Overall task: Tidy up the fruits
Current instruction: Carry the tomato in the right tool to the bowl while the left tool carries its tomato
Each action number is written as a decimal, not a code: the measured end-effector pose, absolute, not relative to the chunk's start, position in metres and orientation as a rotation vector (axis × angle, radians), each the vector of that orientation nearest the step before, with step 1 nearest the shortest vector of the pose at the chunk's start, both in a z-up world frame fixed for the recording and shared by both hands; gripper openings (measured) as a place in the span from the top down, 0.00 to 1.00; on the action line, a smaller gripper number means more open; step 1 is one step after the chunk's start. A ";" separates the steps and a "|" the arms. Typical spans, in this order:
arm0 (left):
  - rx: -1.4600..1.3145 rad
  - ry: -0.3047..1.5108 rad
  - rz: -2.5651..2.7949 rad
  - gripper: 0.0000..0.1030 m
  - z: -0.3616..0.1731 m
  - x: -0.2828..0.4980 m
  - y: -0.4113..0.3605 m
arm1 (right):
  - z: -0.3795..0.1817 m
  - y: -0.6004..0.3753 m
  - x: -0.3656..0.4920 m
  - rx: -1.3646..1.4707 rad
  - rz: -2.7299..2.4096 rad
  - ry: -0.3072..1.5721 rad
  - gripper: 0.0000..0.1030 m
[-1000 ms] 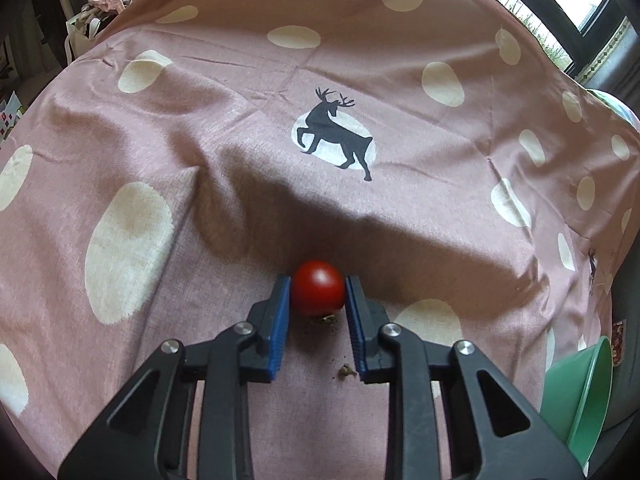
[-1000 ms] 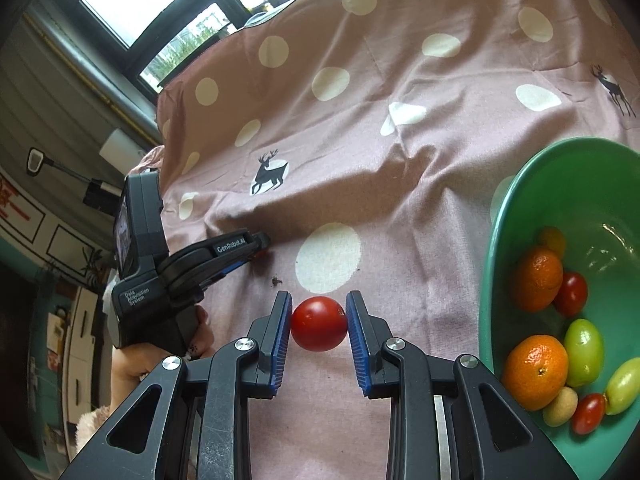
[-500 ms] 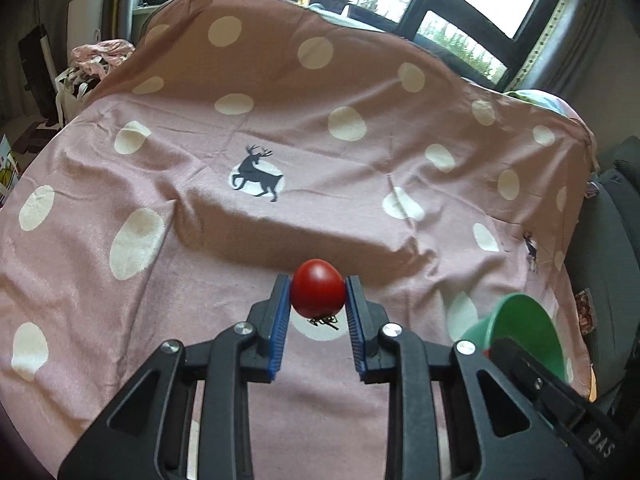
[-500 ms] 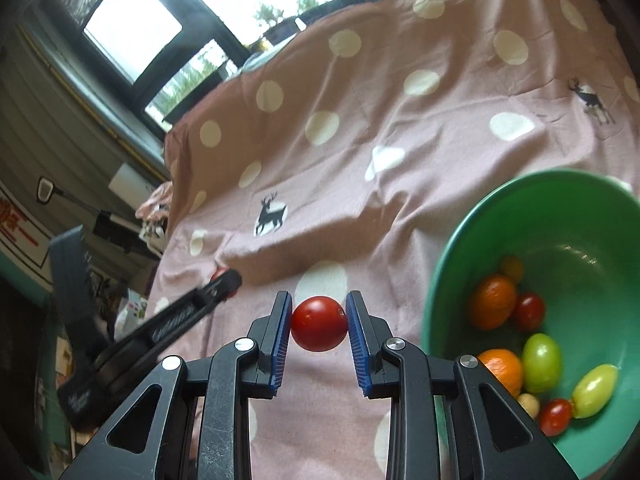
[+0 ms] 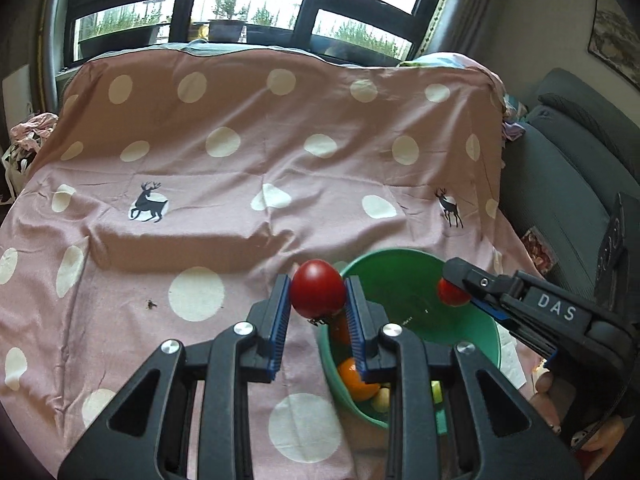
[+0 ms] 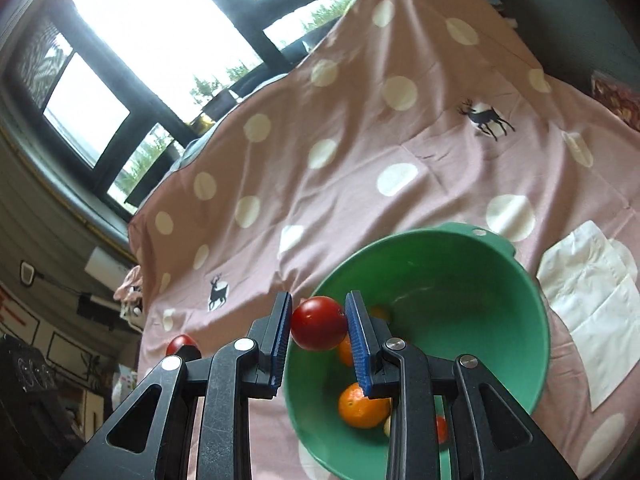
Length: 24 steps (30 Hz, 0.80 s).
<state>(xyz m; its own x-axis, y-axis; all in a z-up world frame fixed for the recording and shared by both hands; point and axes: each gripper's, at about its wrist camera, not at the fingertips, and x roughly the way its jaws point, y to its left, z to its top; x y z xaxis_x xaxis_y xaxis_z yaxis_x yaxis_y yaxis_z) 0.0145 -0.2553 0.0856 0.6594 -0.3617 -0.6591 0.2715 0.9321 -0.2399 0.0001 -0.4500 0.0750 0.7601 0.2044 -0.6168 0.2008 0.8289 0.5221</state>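
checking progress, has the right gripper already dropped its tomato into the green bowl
No, the right gripper is shut on its red tomato, held above the green bowl.

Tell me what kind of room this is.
Probably a home living room: a grey sofa beside a spotted pink cloth, big dark-framed windows with plants outside, and a framed picture on the wall.

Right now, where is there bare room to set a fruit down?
The cloth lies bare between the deer print and the bowl, bar a dark speck. The bowl's far inner wall is free. Its near bottom is crowded with oranges, and both grippers hover there, each holding a tomato.
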 end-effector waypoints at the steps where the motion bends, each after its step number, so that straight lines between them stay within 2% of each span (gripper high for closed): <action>1: -0.112 0.779 -0.368 0.74 0.083 0.013 -0.263 | 0.072 -0.456 0.000 0.615 -0.006 0.732 0.71; 12: -0.020 0.906 -0.469 0.74 0.037 0.015 -0.322 | 0.044 -0.486 0.006 0.650 -0.070 0.817 0.71; 24: -0.005 0.973 -0.482 0.74 0.015 0.021 -0.335 | 0.029 -0.493 0.012 0.639 -0.096 0.883 0.71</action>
<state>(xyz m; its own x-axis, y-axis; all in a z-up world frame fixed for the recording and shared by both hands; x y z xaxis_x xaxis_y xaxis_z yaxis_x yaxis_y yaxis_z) 0.0206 -0.3346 0.0147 0.4657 -0.3952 -0.7918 0.3908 0.8946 -0.2167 0.0120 -0.4926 0.0286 0.6431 0.1771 -0.7450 0.3336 0.8110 0.4807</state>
